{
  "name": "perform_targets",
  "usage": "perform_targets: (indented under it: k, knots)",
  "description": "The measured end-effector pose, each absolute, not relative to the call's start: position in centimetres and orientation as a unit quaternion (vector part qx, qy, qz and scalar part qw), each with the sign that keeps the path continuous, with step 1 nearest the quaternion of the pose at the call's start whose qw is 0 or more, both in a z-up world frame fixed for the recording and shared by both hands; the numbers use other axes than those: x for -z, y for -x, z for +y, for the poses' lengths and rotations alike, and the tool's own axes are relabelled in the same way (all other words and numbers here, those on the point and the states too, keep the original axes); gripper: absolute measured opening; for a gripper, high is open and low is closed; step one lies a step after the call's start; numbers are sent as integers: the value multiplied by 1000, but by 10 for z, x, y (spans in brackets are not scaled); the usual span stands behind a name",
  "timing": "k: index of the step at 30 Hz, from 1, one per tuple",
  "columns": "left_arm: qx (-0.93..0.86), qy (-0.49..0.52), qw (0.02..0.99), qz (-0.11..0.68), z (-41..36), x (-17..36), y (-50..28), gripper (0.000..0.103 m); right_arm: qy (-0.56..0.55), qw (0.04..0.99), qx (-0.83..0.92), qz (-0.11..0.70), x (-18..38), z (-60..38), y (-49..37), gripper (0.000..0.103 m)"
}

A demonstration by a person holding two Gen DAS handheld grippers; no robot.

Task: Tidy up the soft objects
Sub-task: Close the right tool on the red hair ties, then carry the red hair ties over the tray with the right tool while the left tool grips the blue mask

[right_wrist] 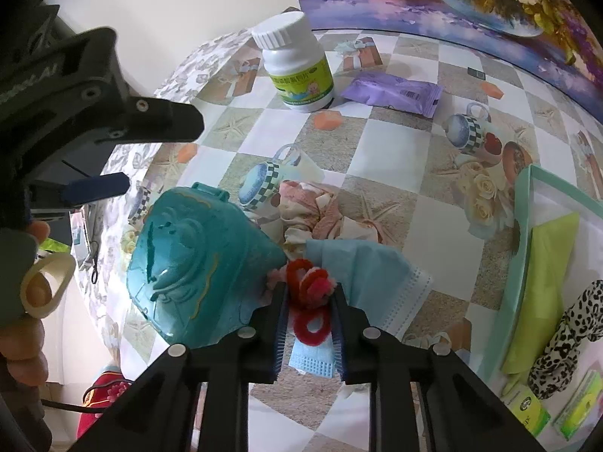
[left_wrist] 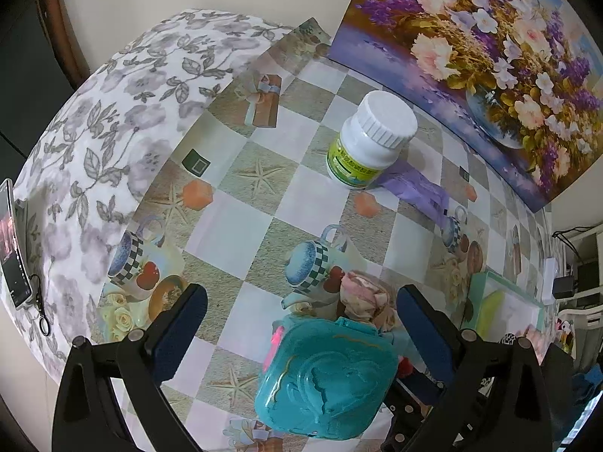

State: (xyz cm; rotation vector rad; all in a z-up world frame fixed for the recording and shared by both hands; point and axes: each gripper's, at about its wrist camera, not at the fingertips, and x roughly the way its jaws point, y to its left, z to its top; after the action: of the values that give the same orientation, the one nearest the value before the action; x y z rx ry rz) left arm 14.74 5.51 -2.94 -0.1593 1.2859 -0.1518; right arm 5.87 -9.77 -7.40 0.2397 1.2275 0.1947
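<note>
My right gripper is shut on a red fuzzy chenille flower, which lies over a light blue face mask on the table. A crumpled pink cloth sits just beyond it, and the same pink cloth shows in the left wrist view. A teal plastic case stands tilted to the left of the flower. My left gripper hangs open above that teal case, touching nothing. A mint-rimmed tray at the right holds a green cloth and a leopard-print scrunchie.
A white pill bottle and a purple packet stand farther back near a flower painting. A phone lies on the floral cloth at the left. Small green boxes lie at the tray's near end.
</note>
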Motion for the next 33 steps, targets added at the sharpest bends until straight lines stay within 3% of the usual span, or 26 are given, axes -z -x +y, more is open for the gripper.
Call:
perform_targets:
  k: [20,33]
  knots:
    - [94,55,798,592,31,21,-142,100,-153,828,-73,535,39,-126,-50,21]
    - [153,2,796,585,-19,14,-128,100,-184,839,45,511,17,-194,-30,21]
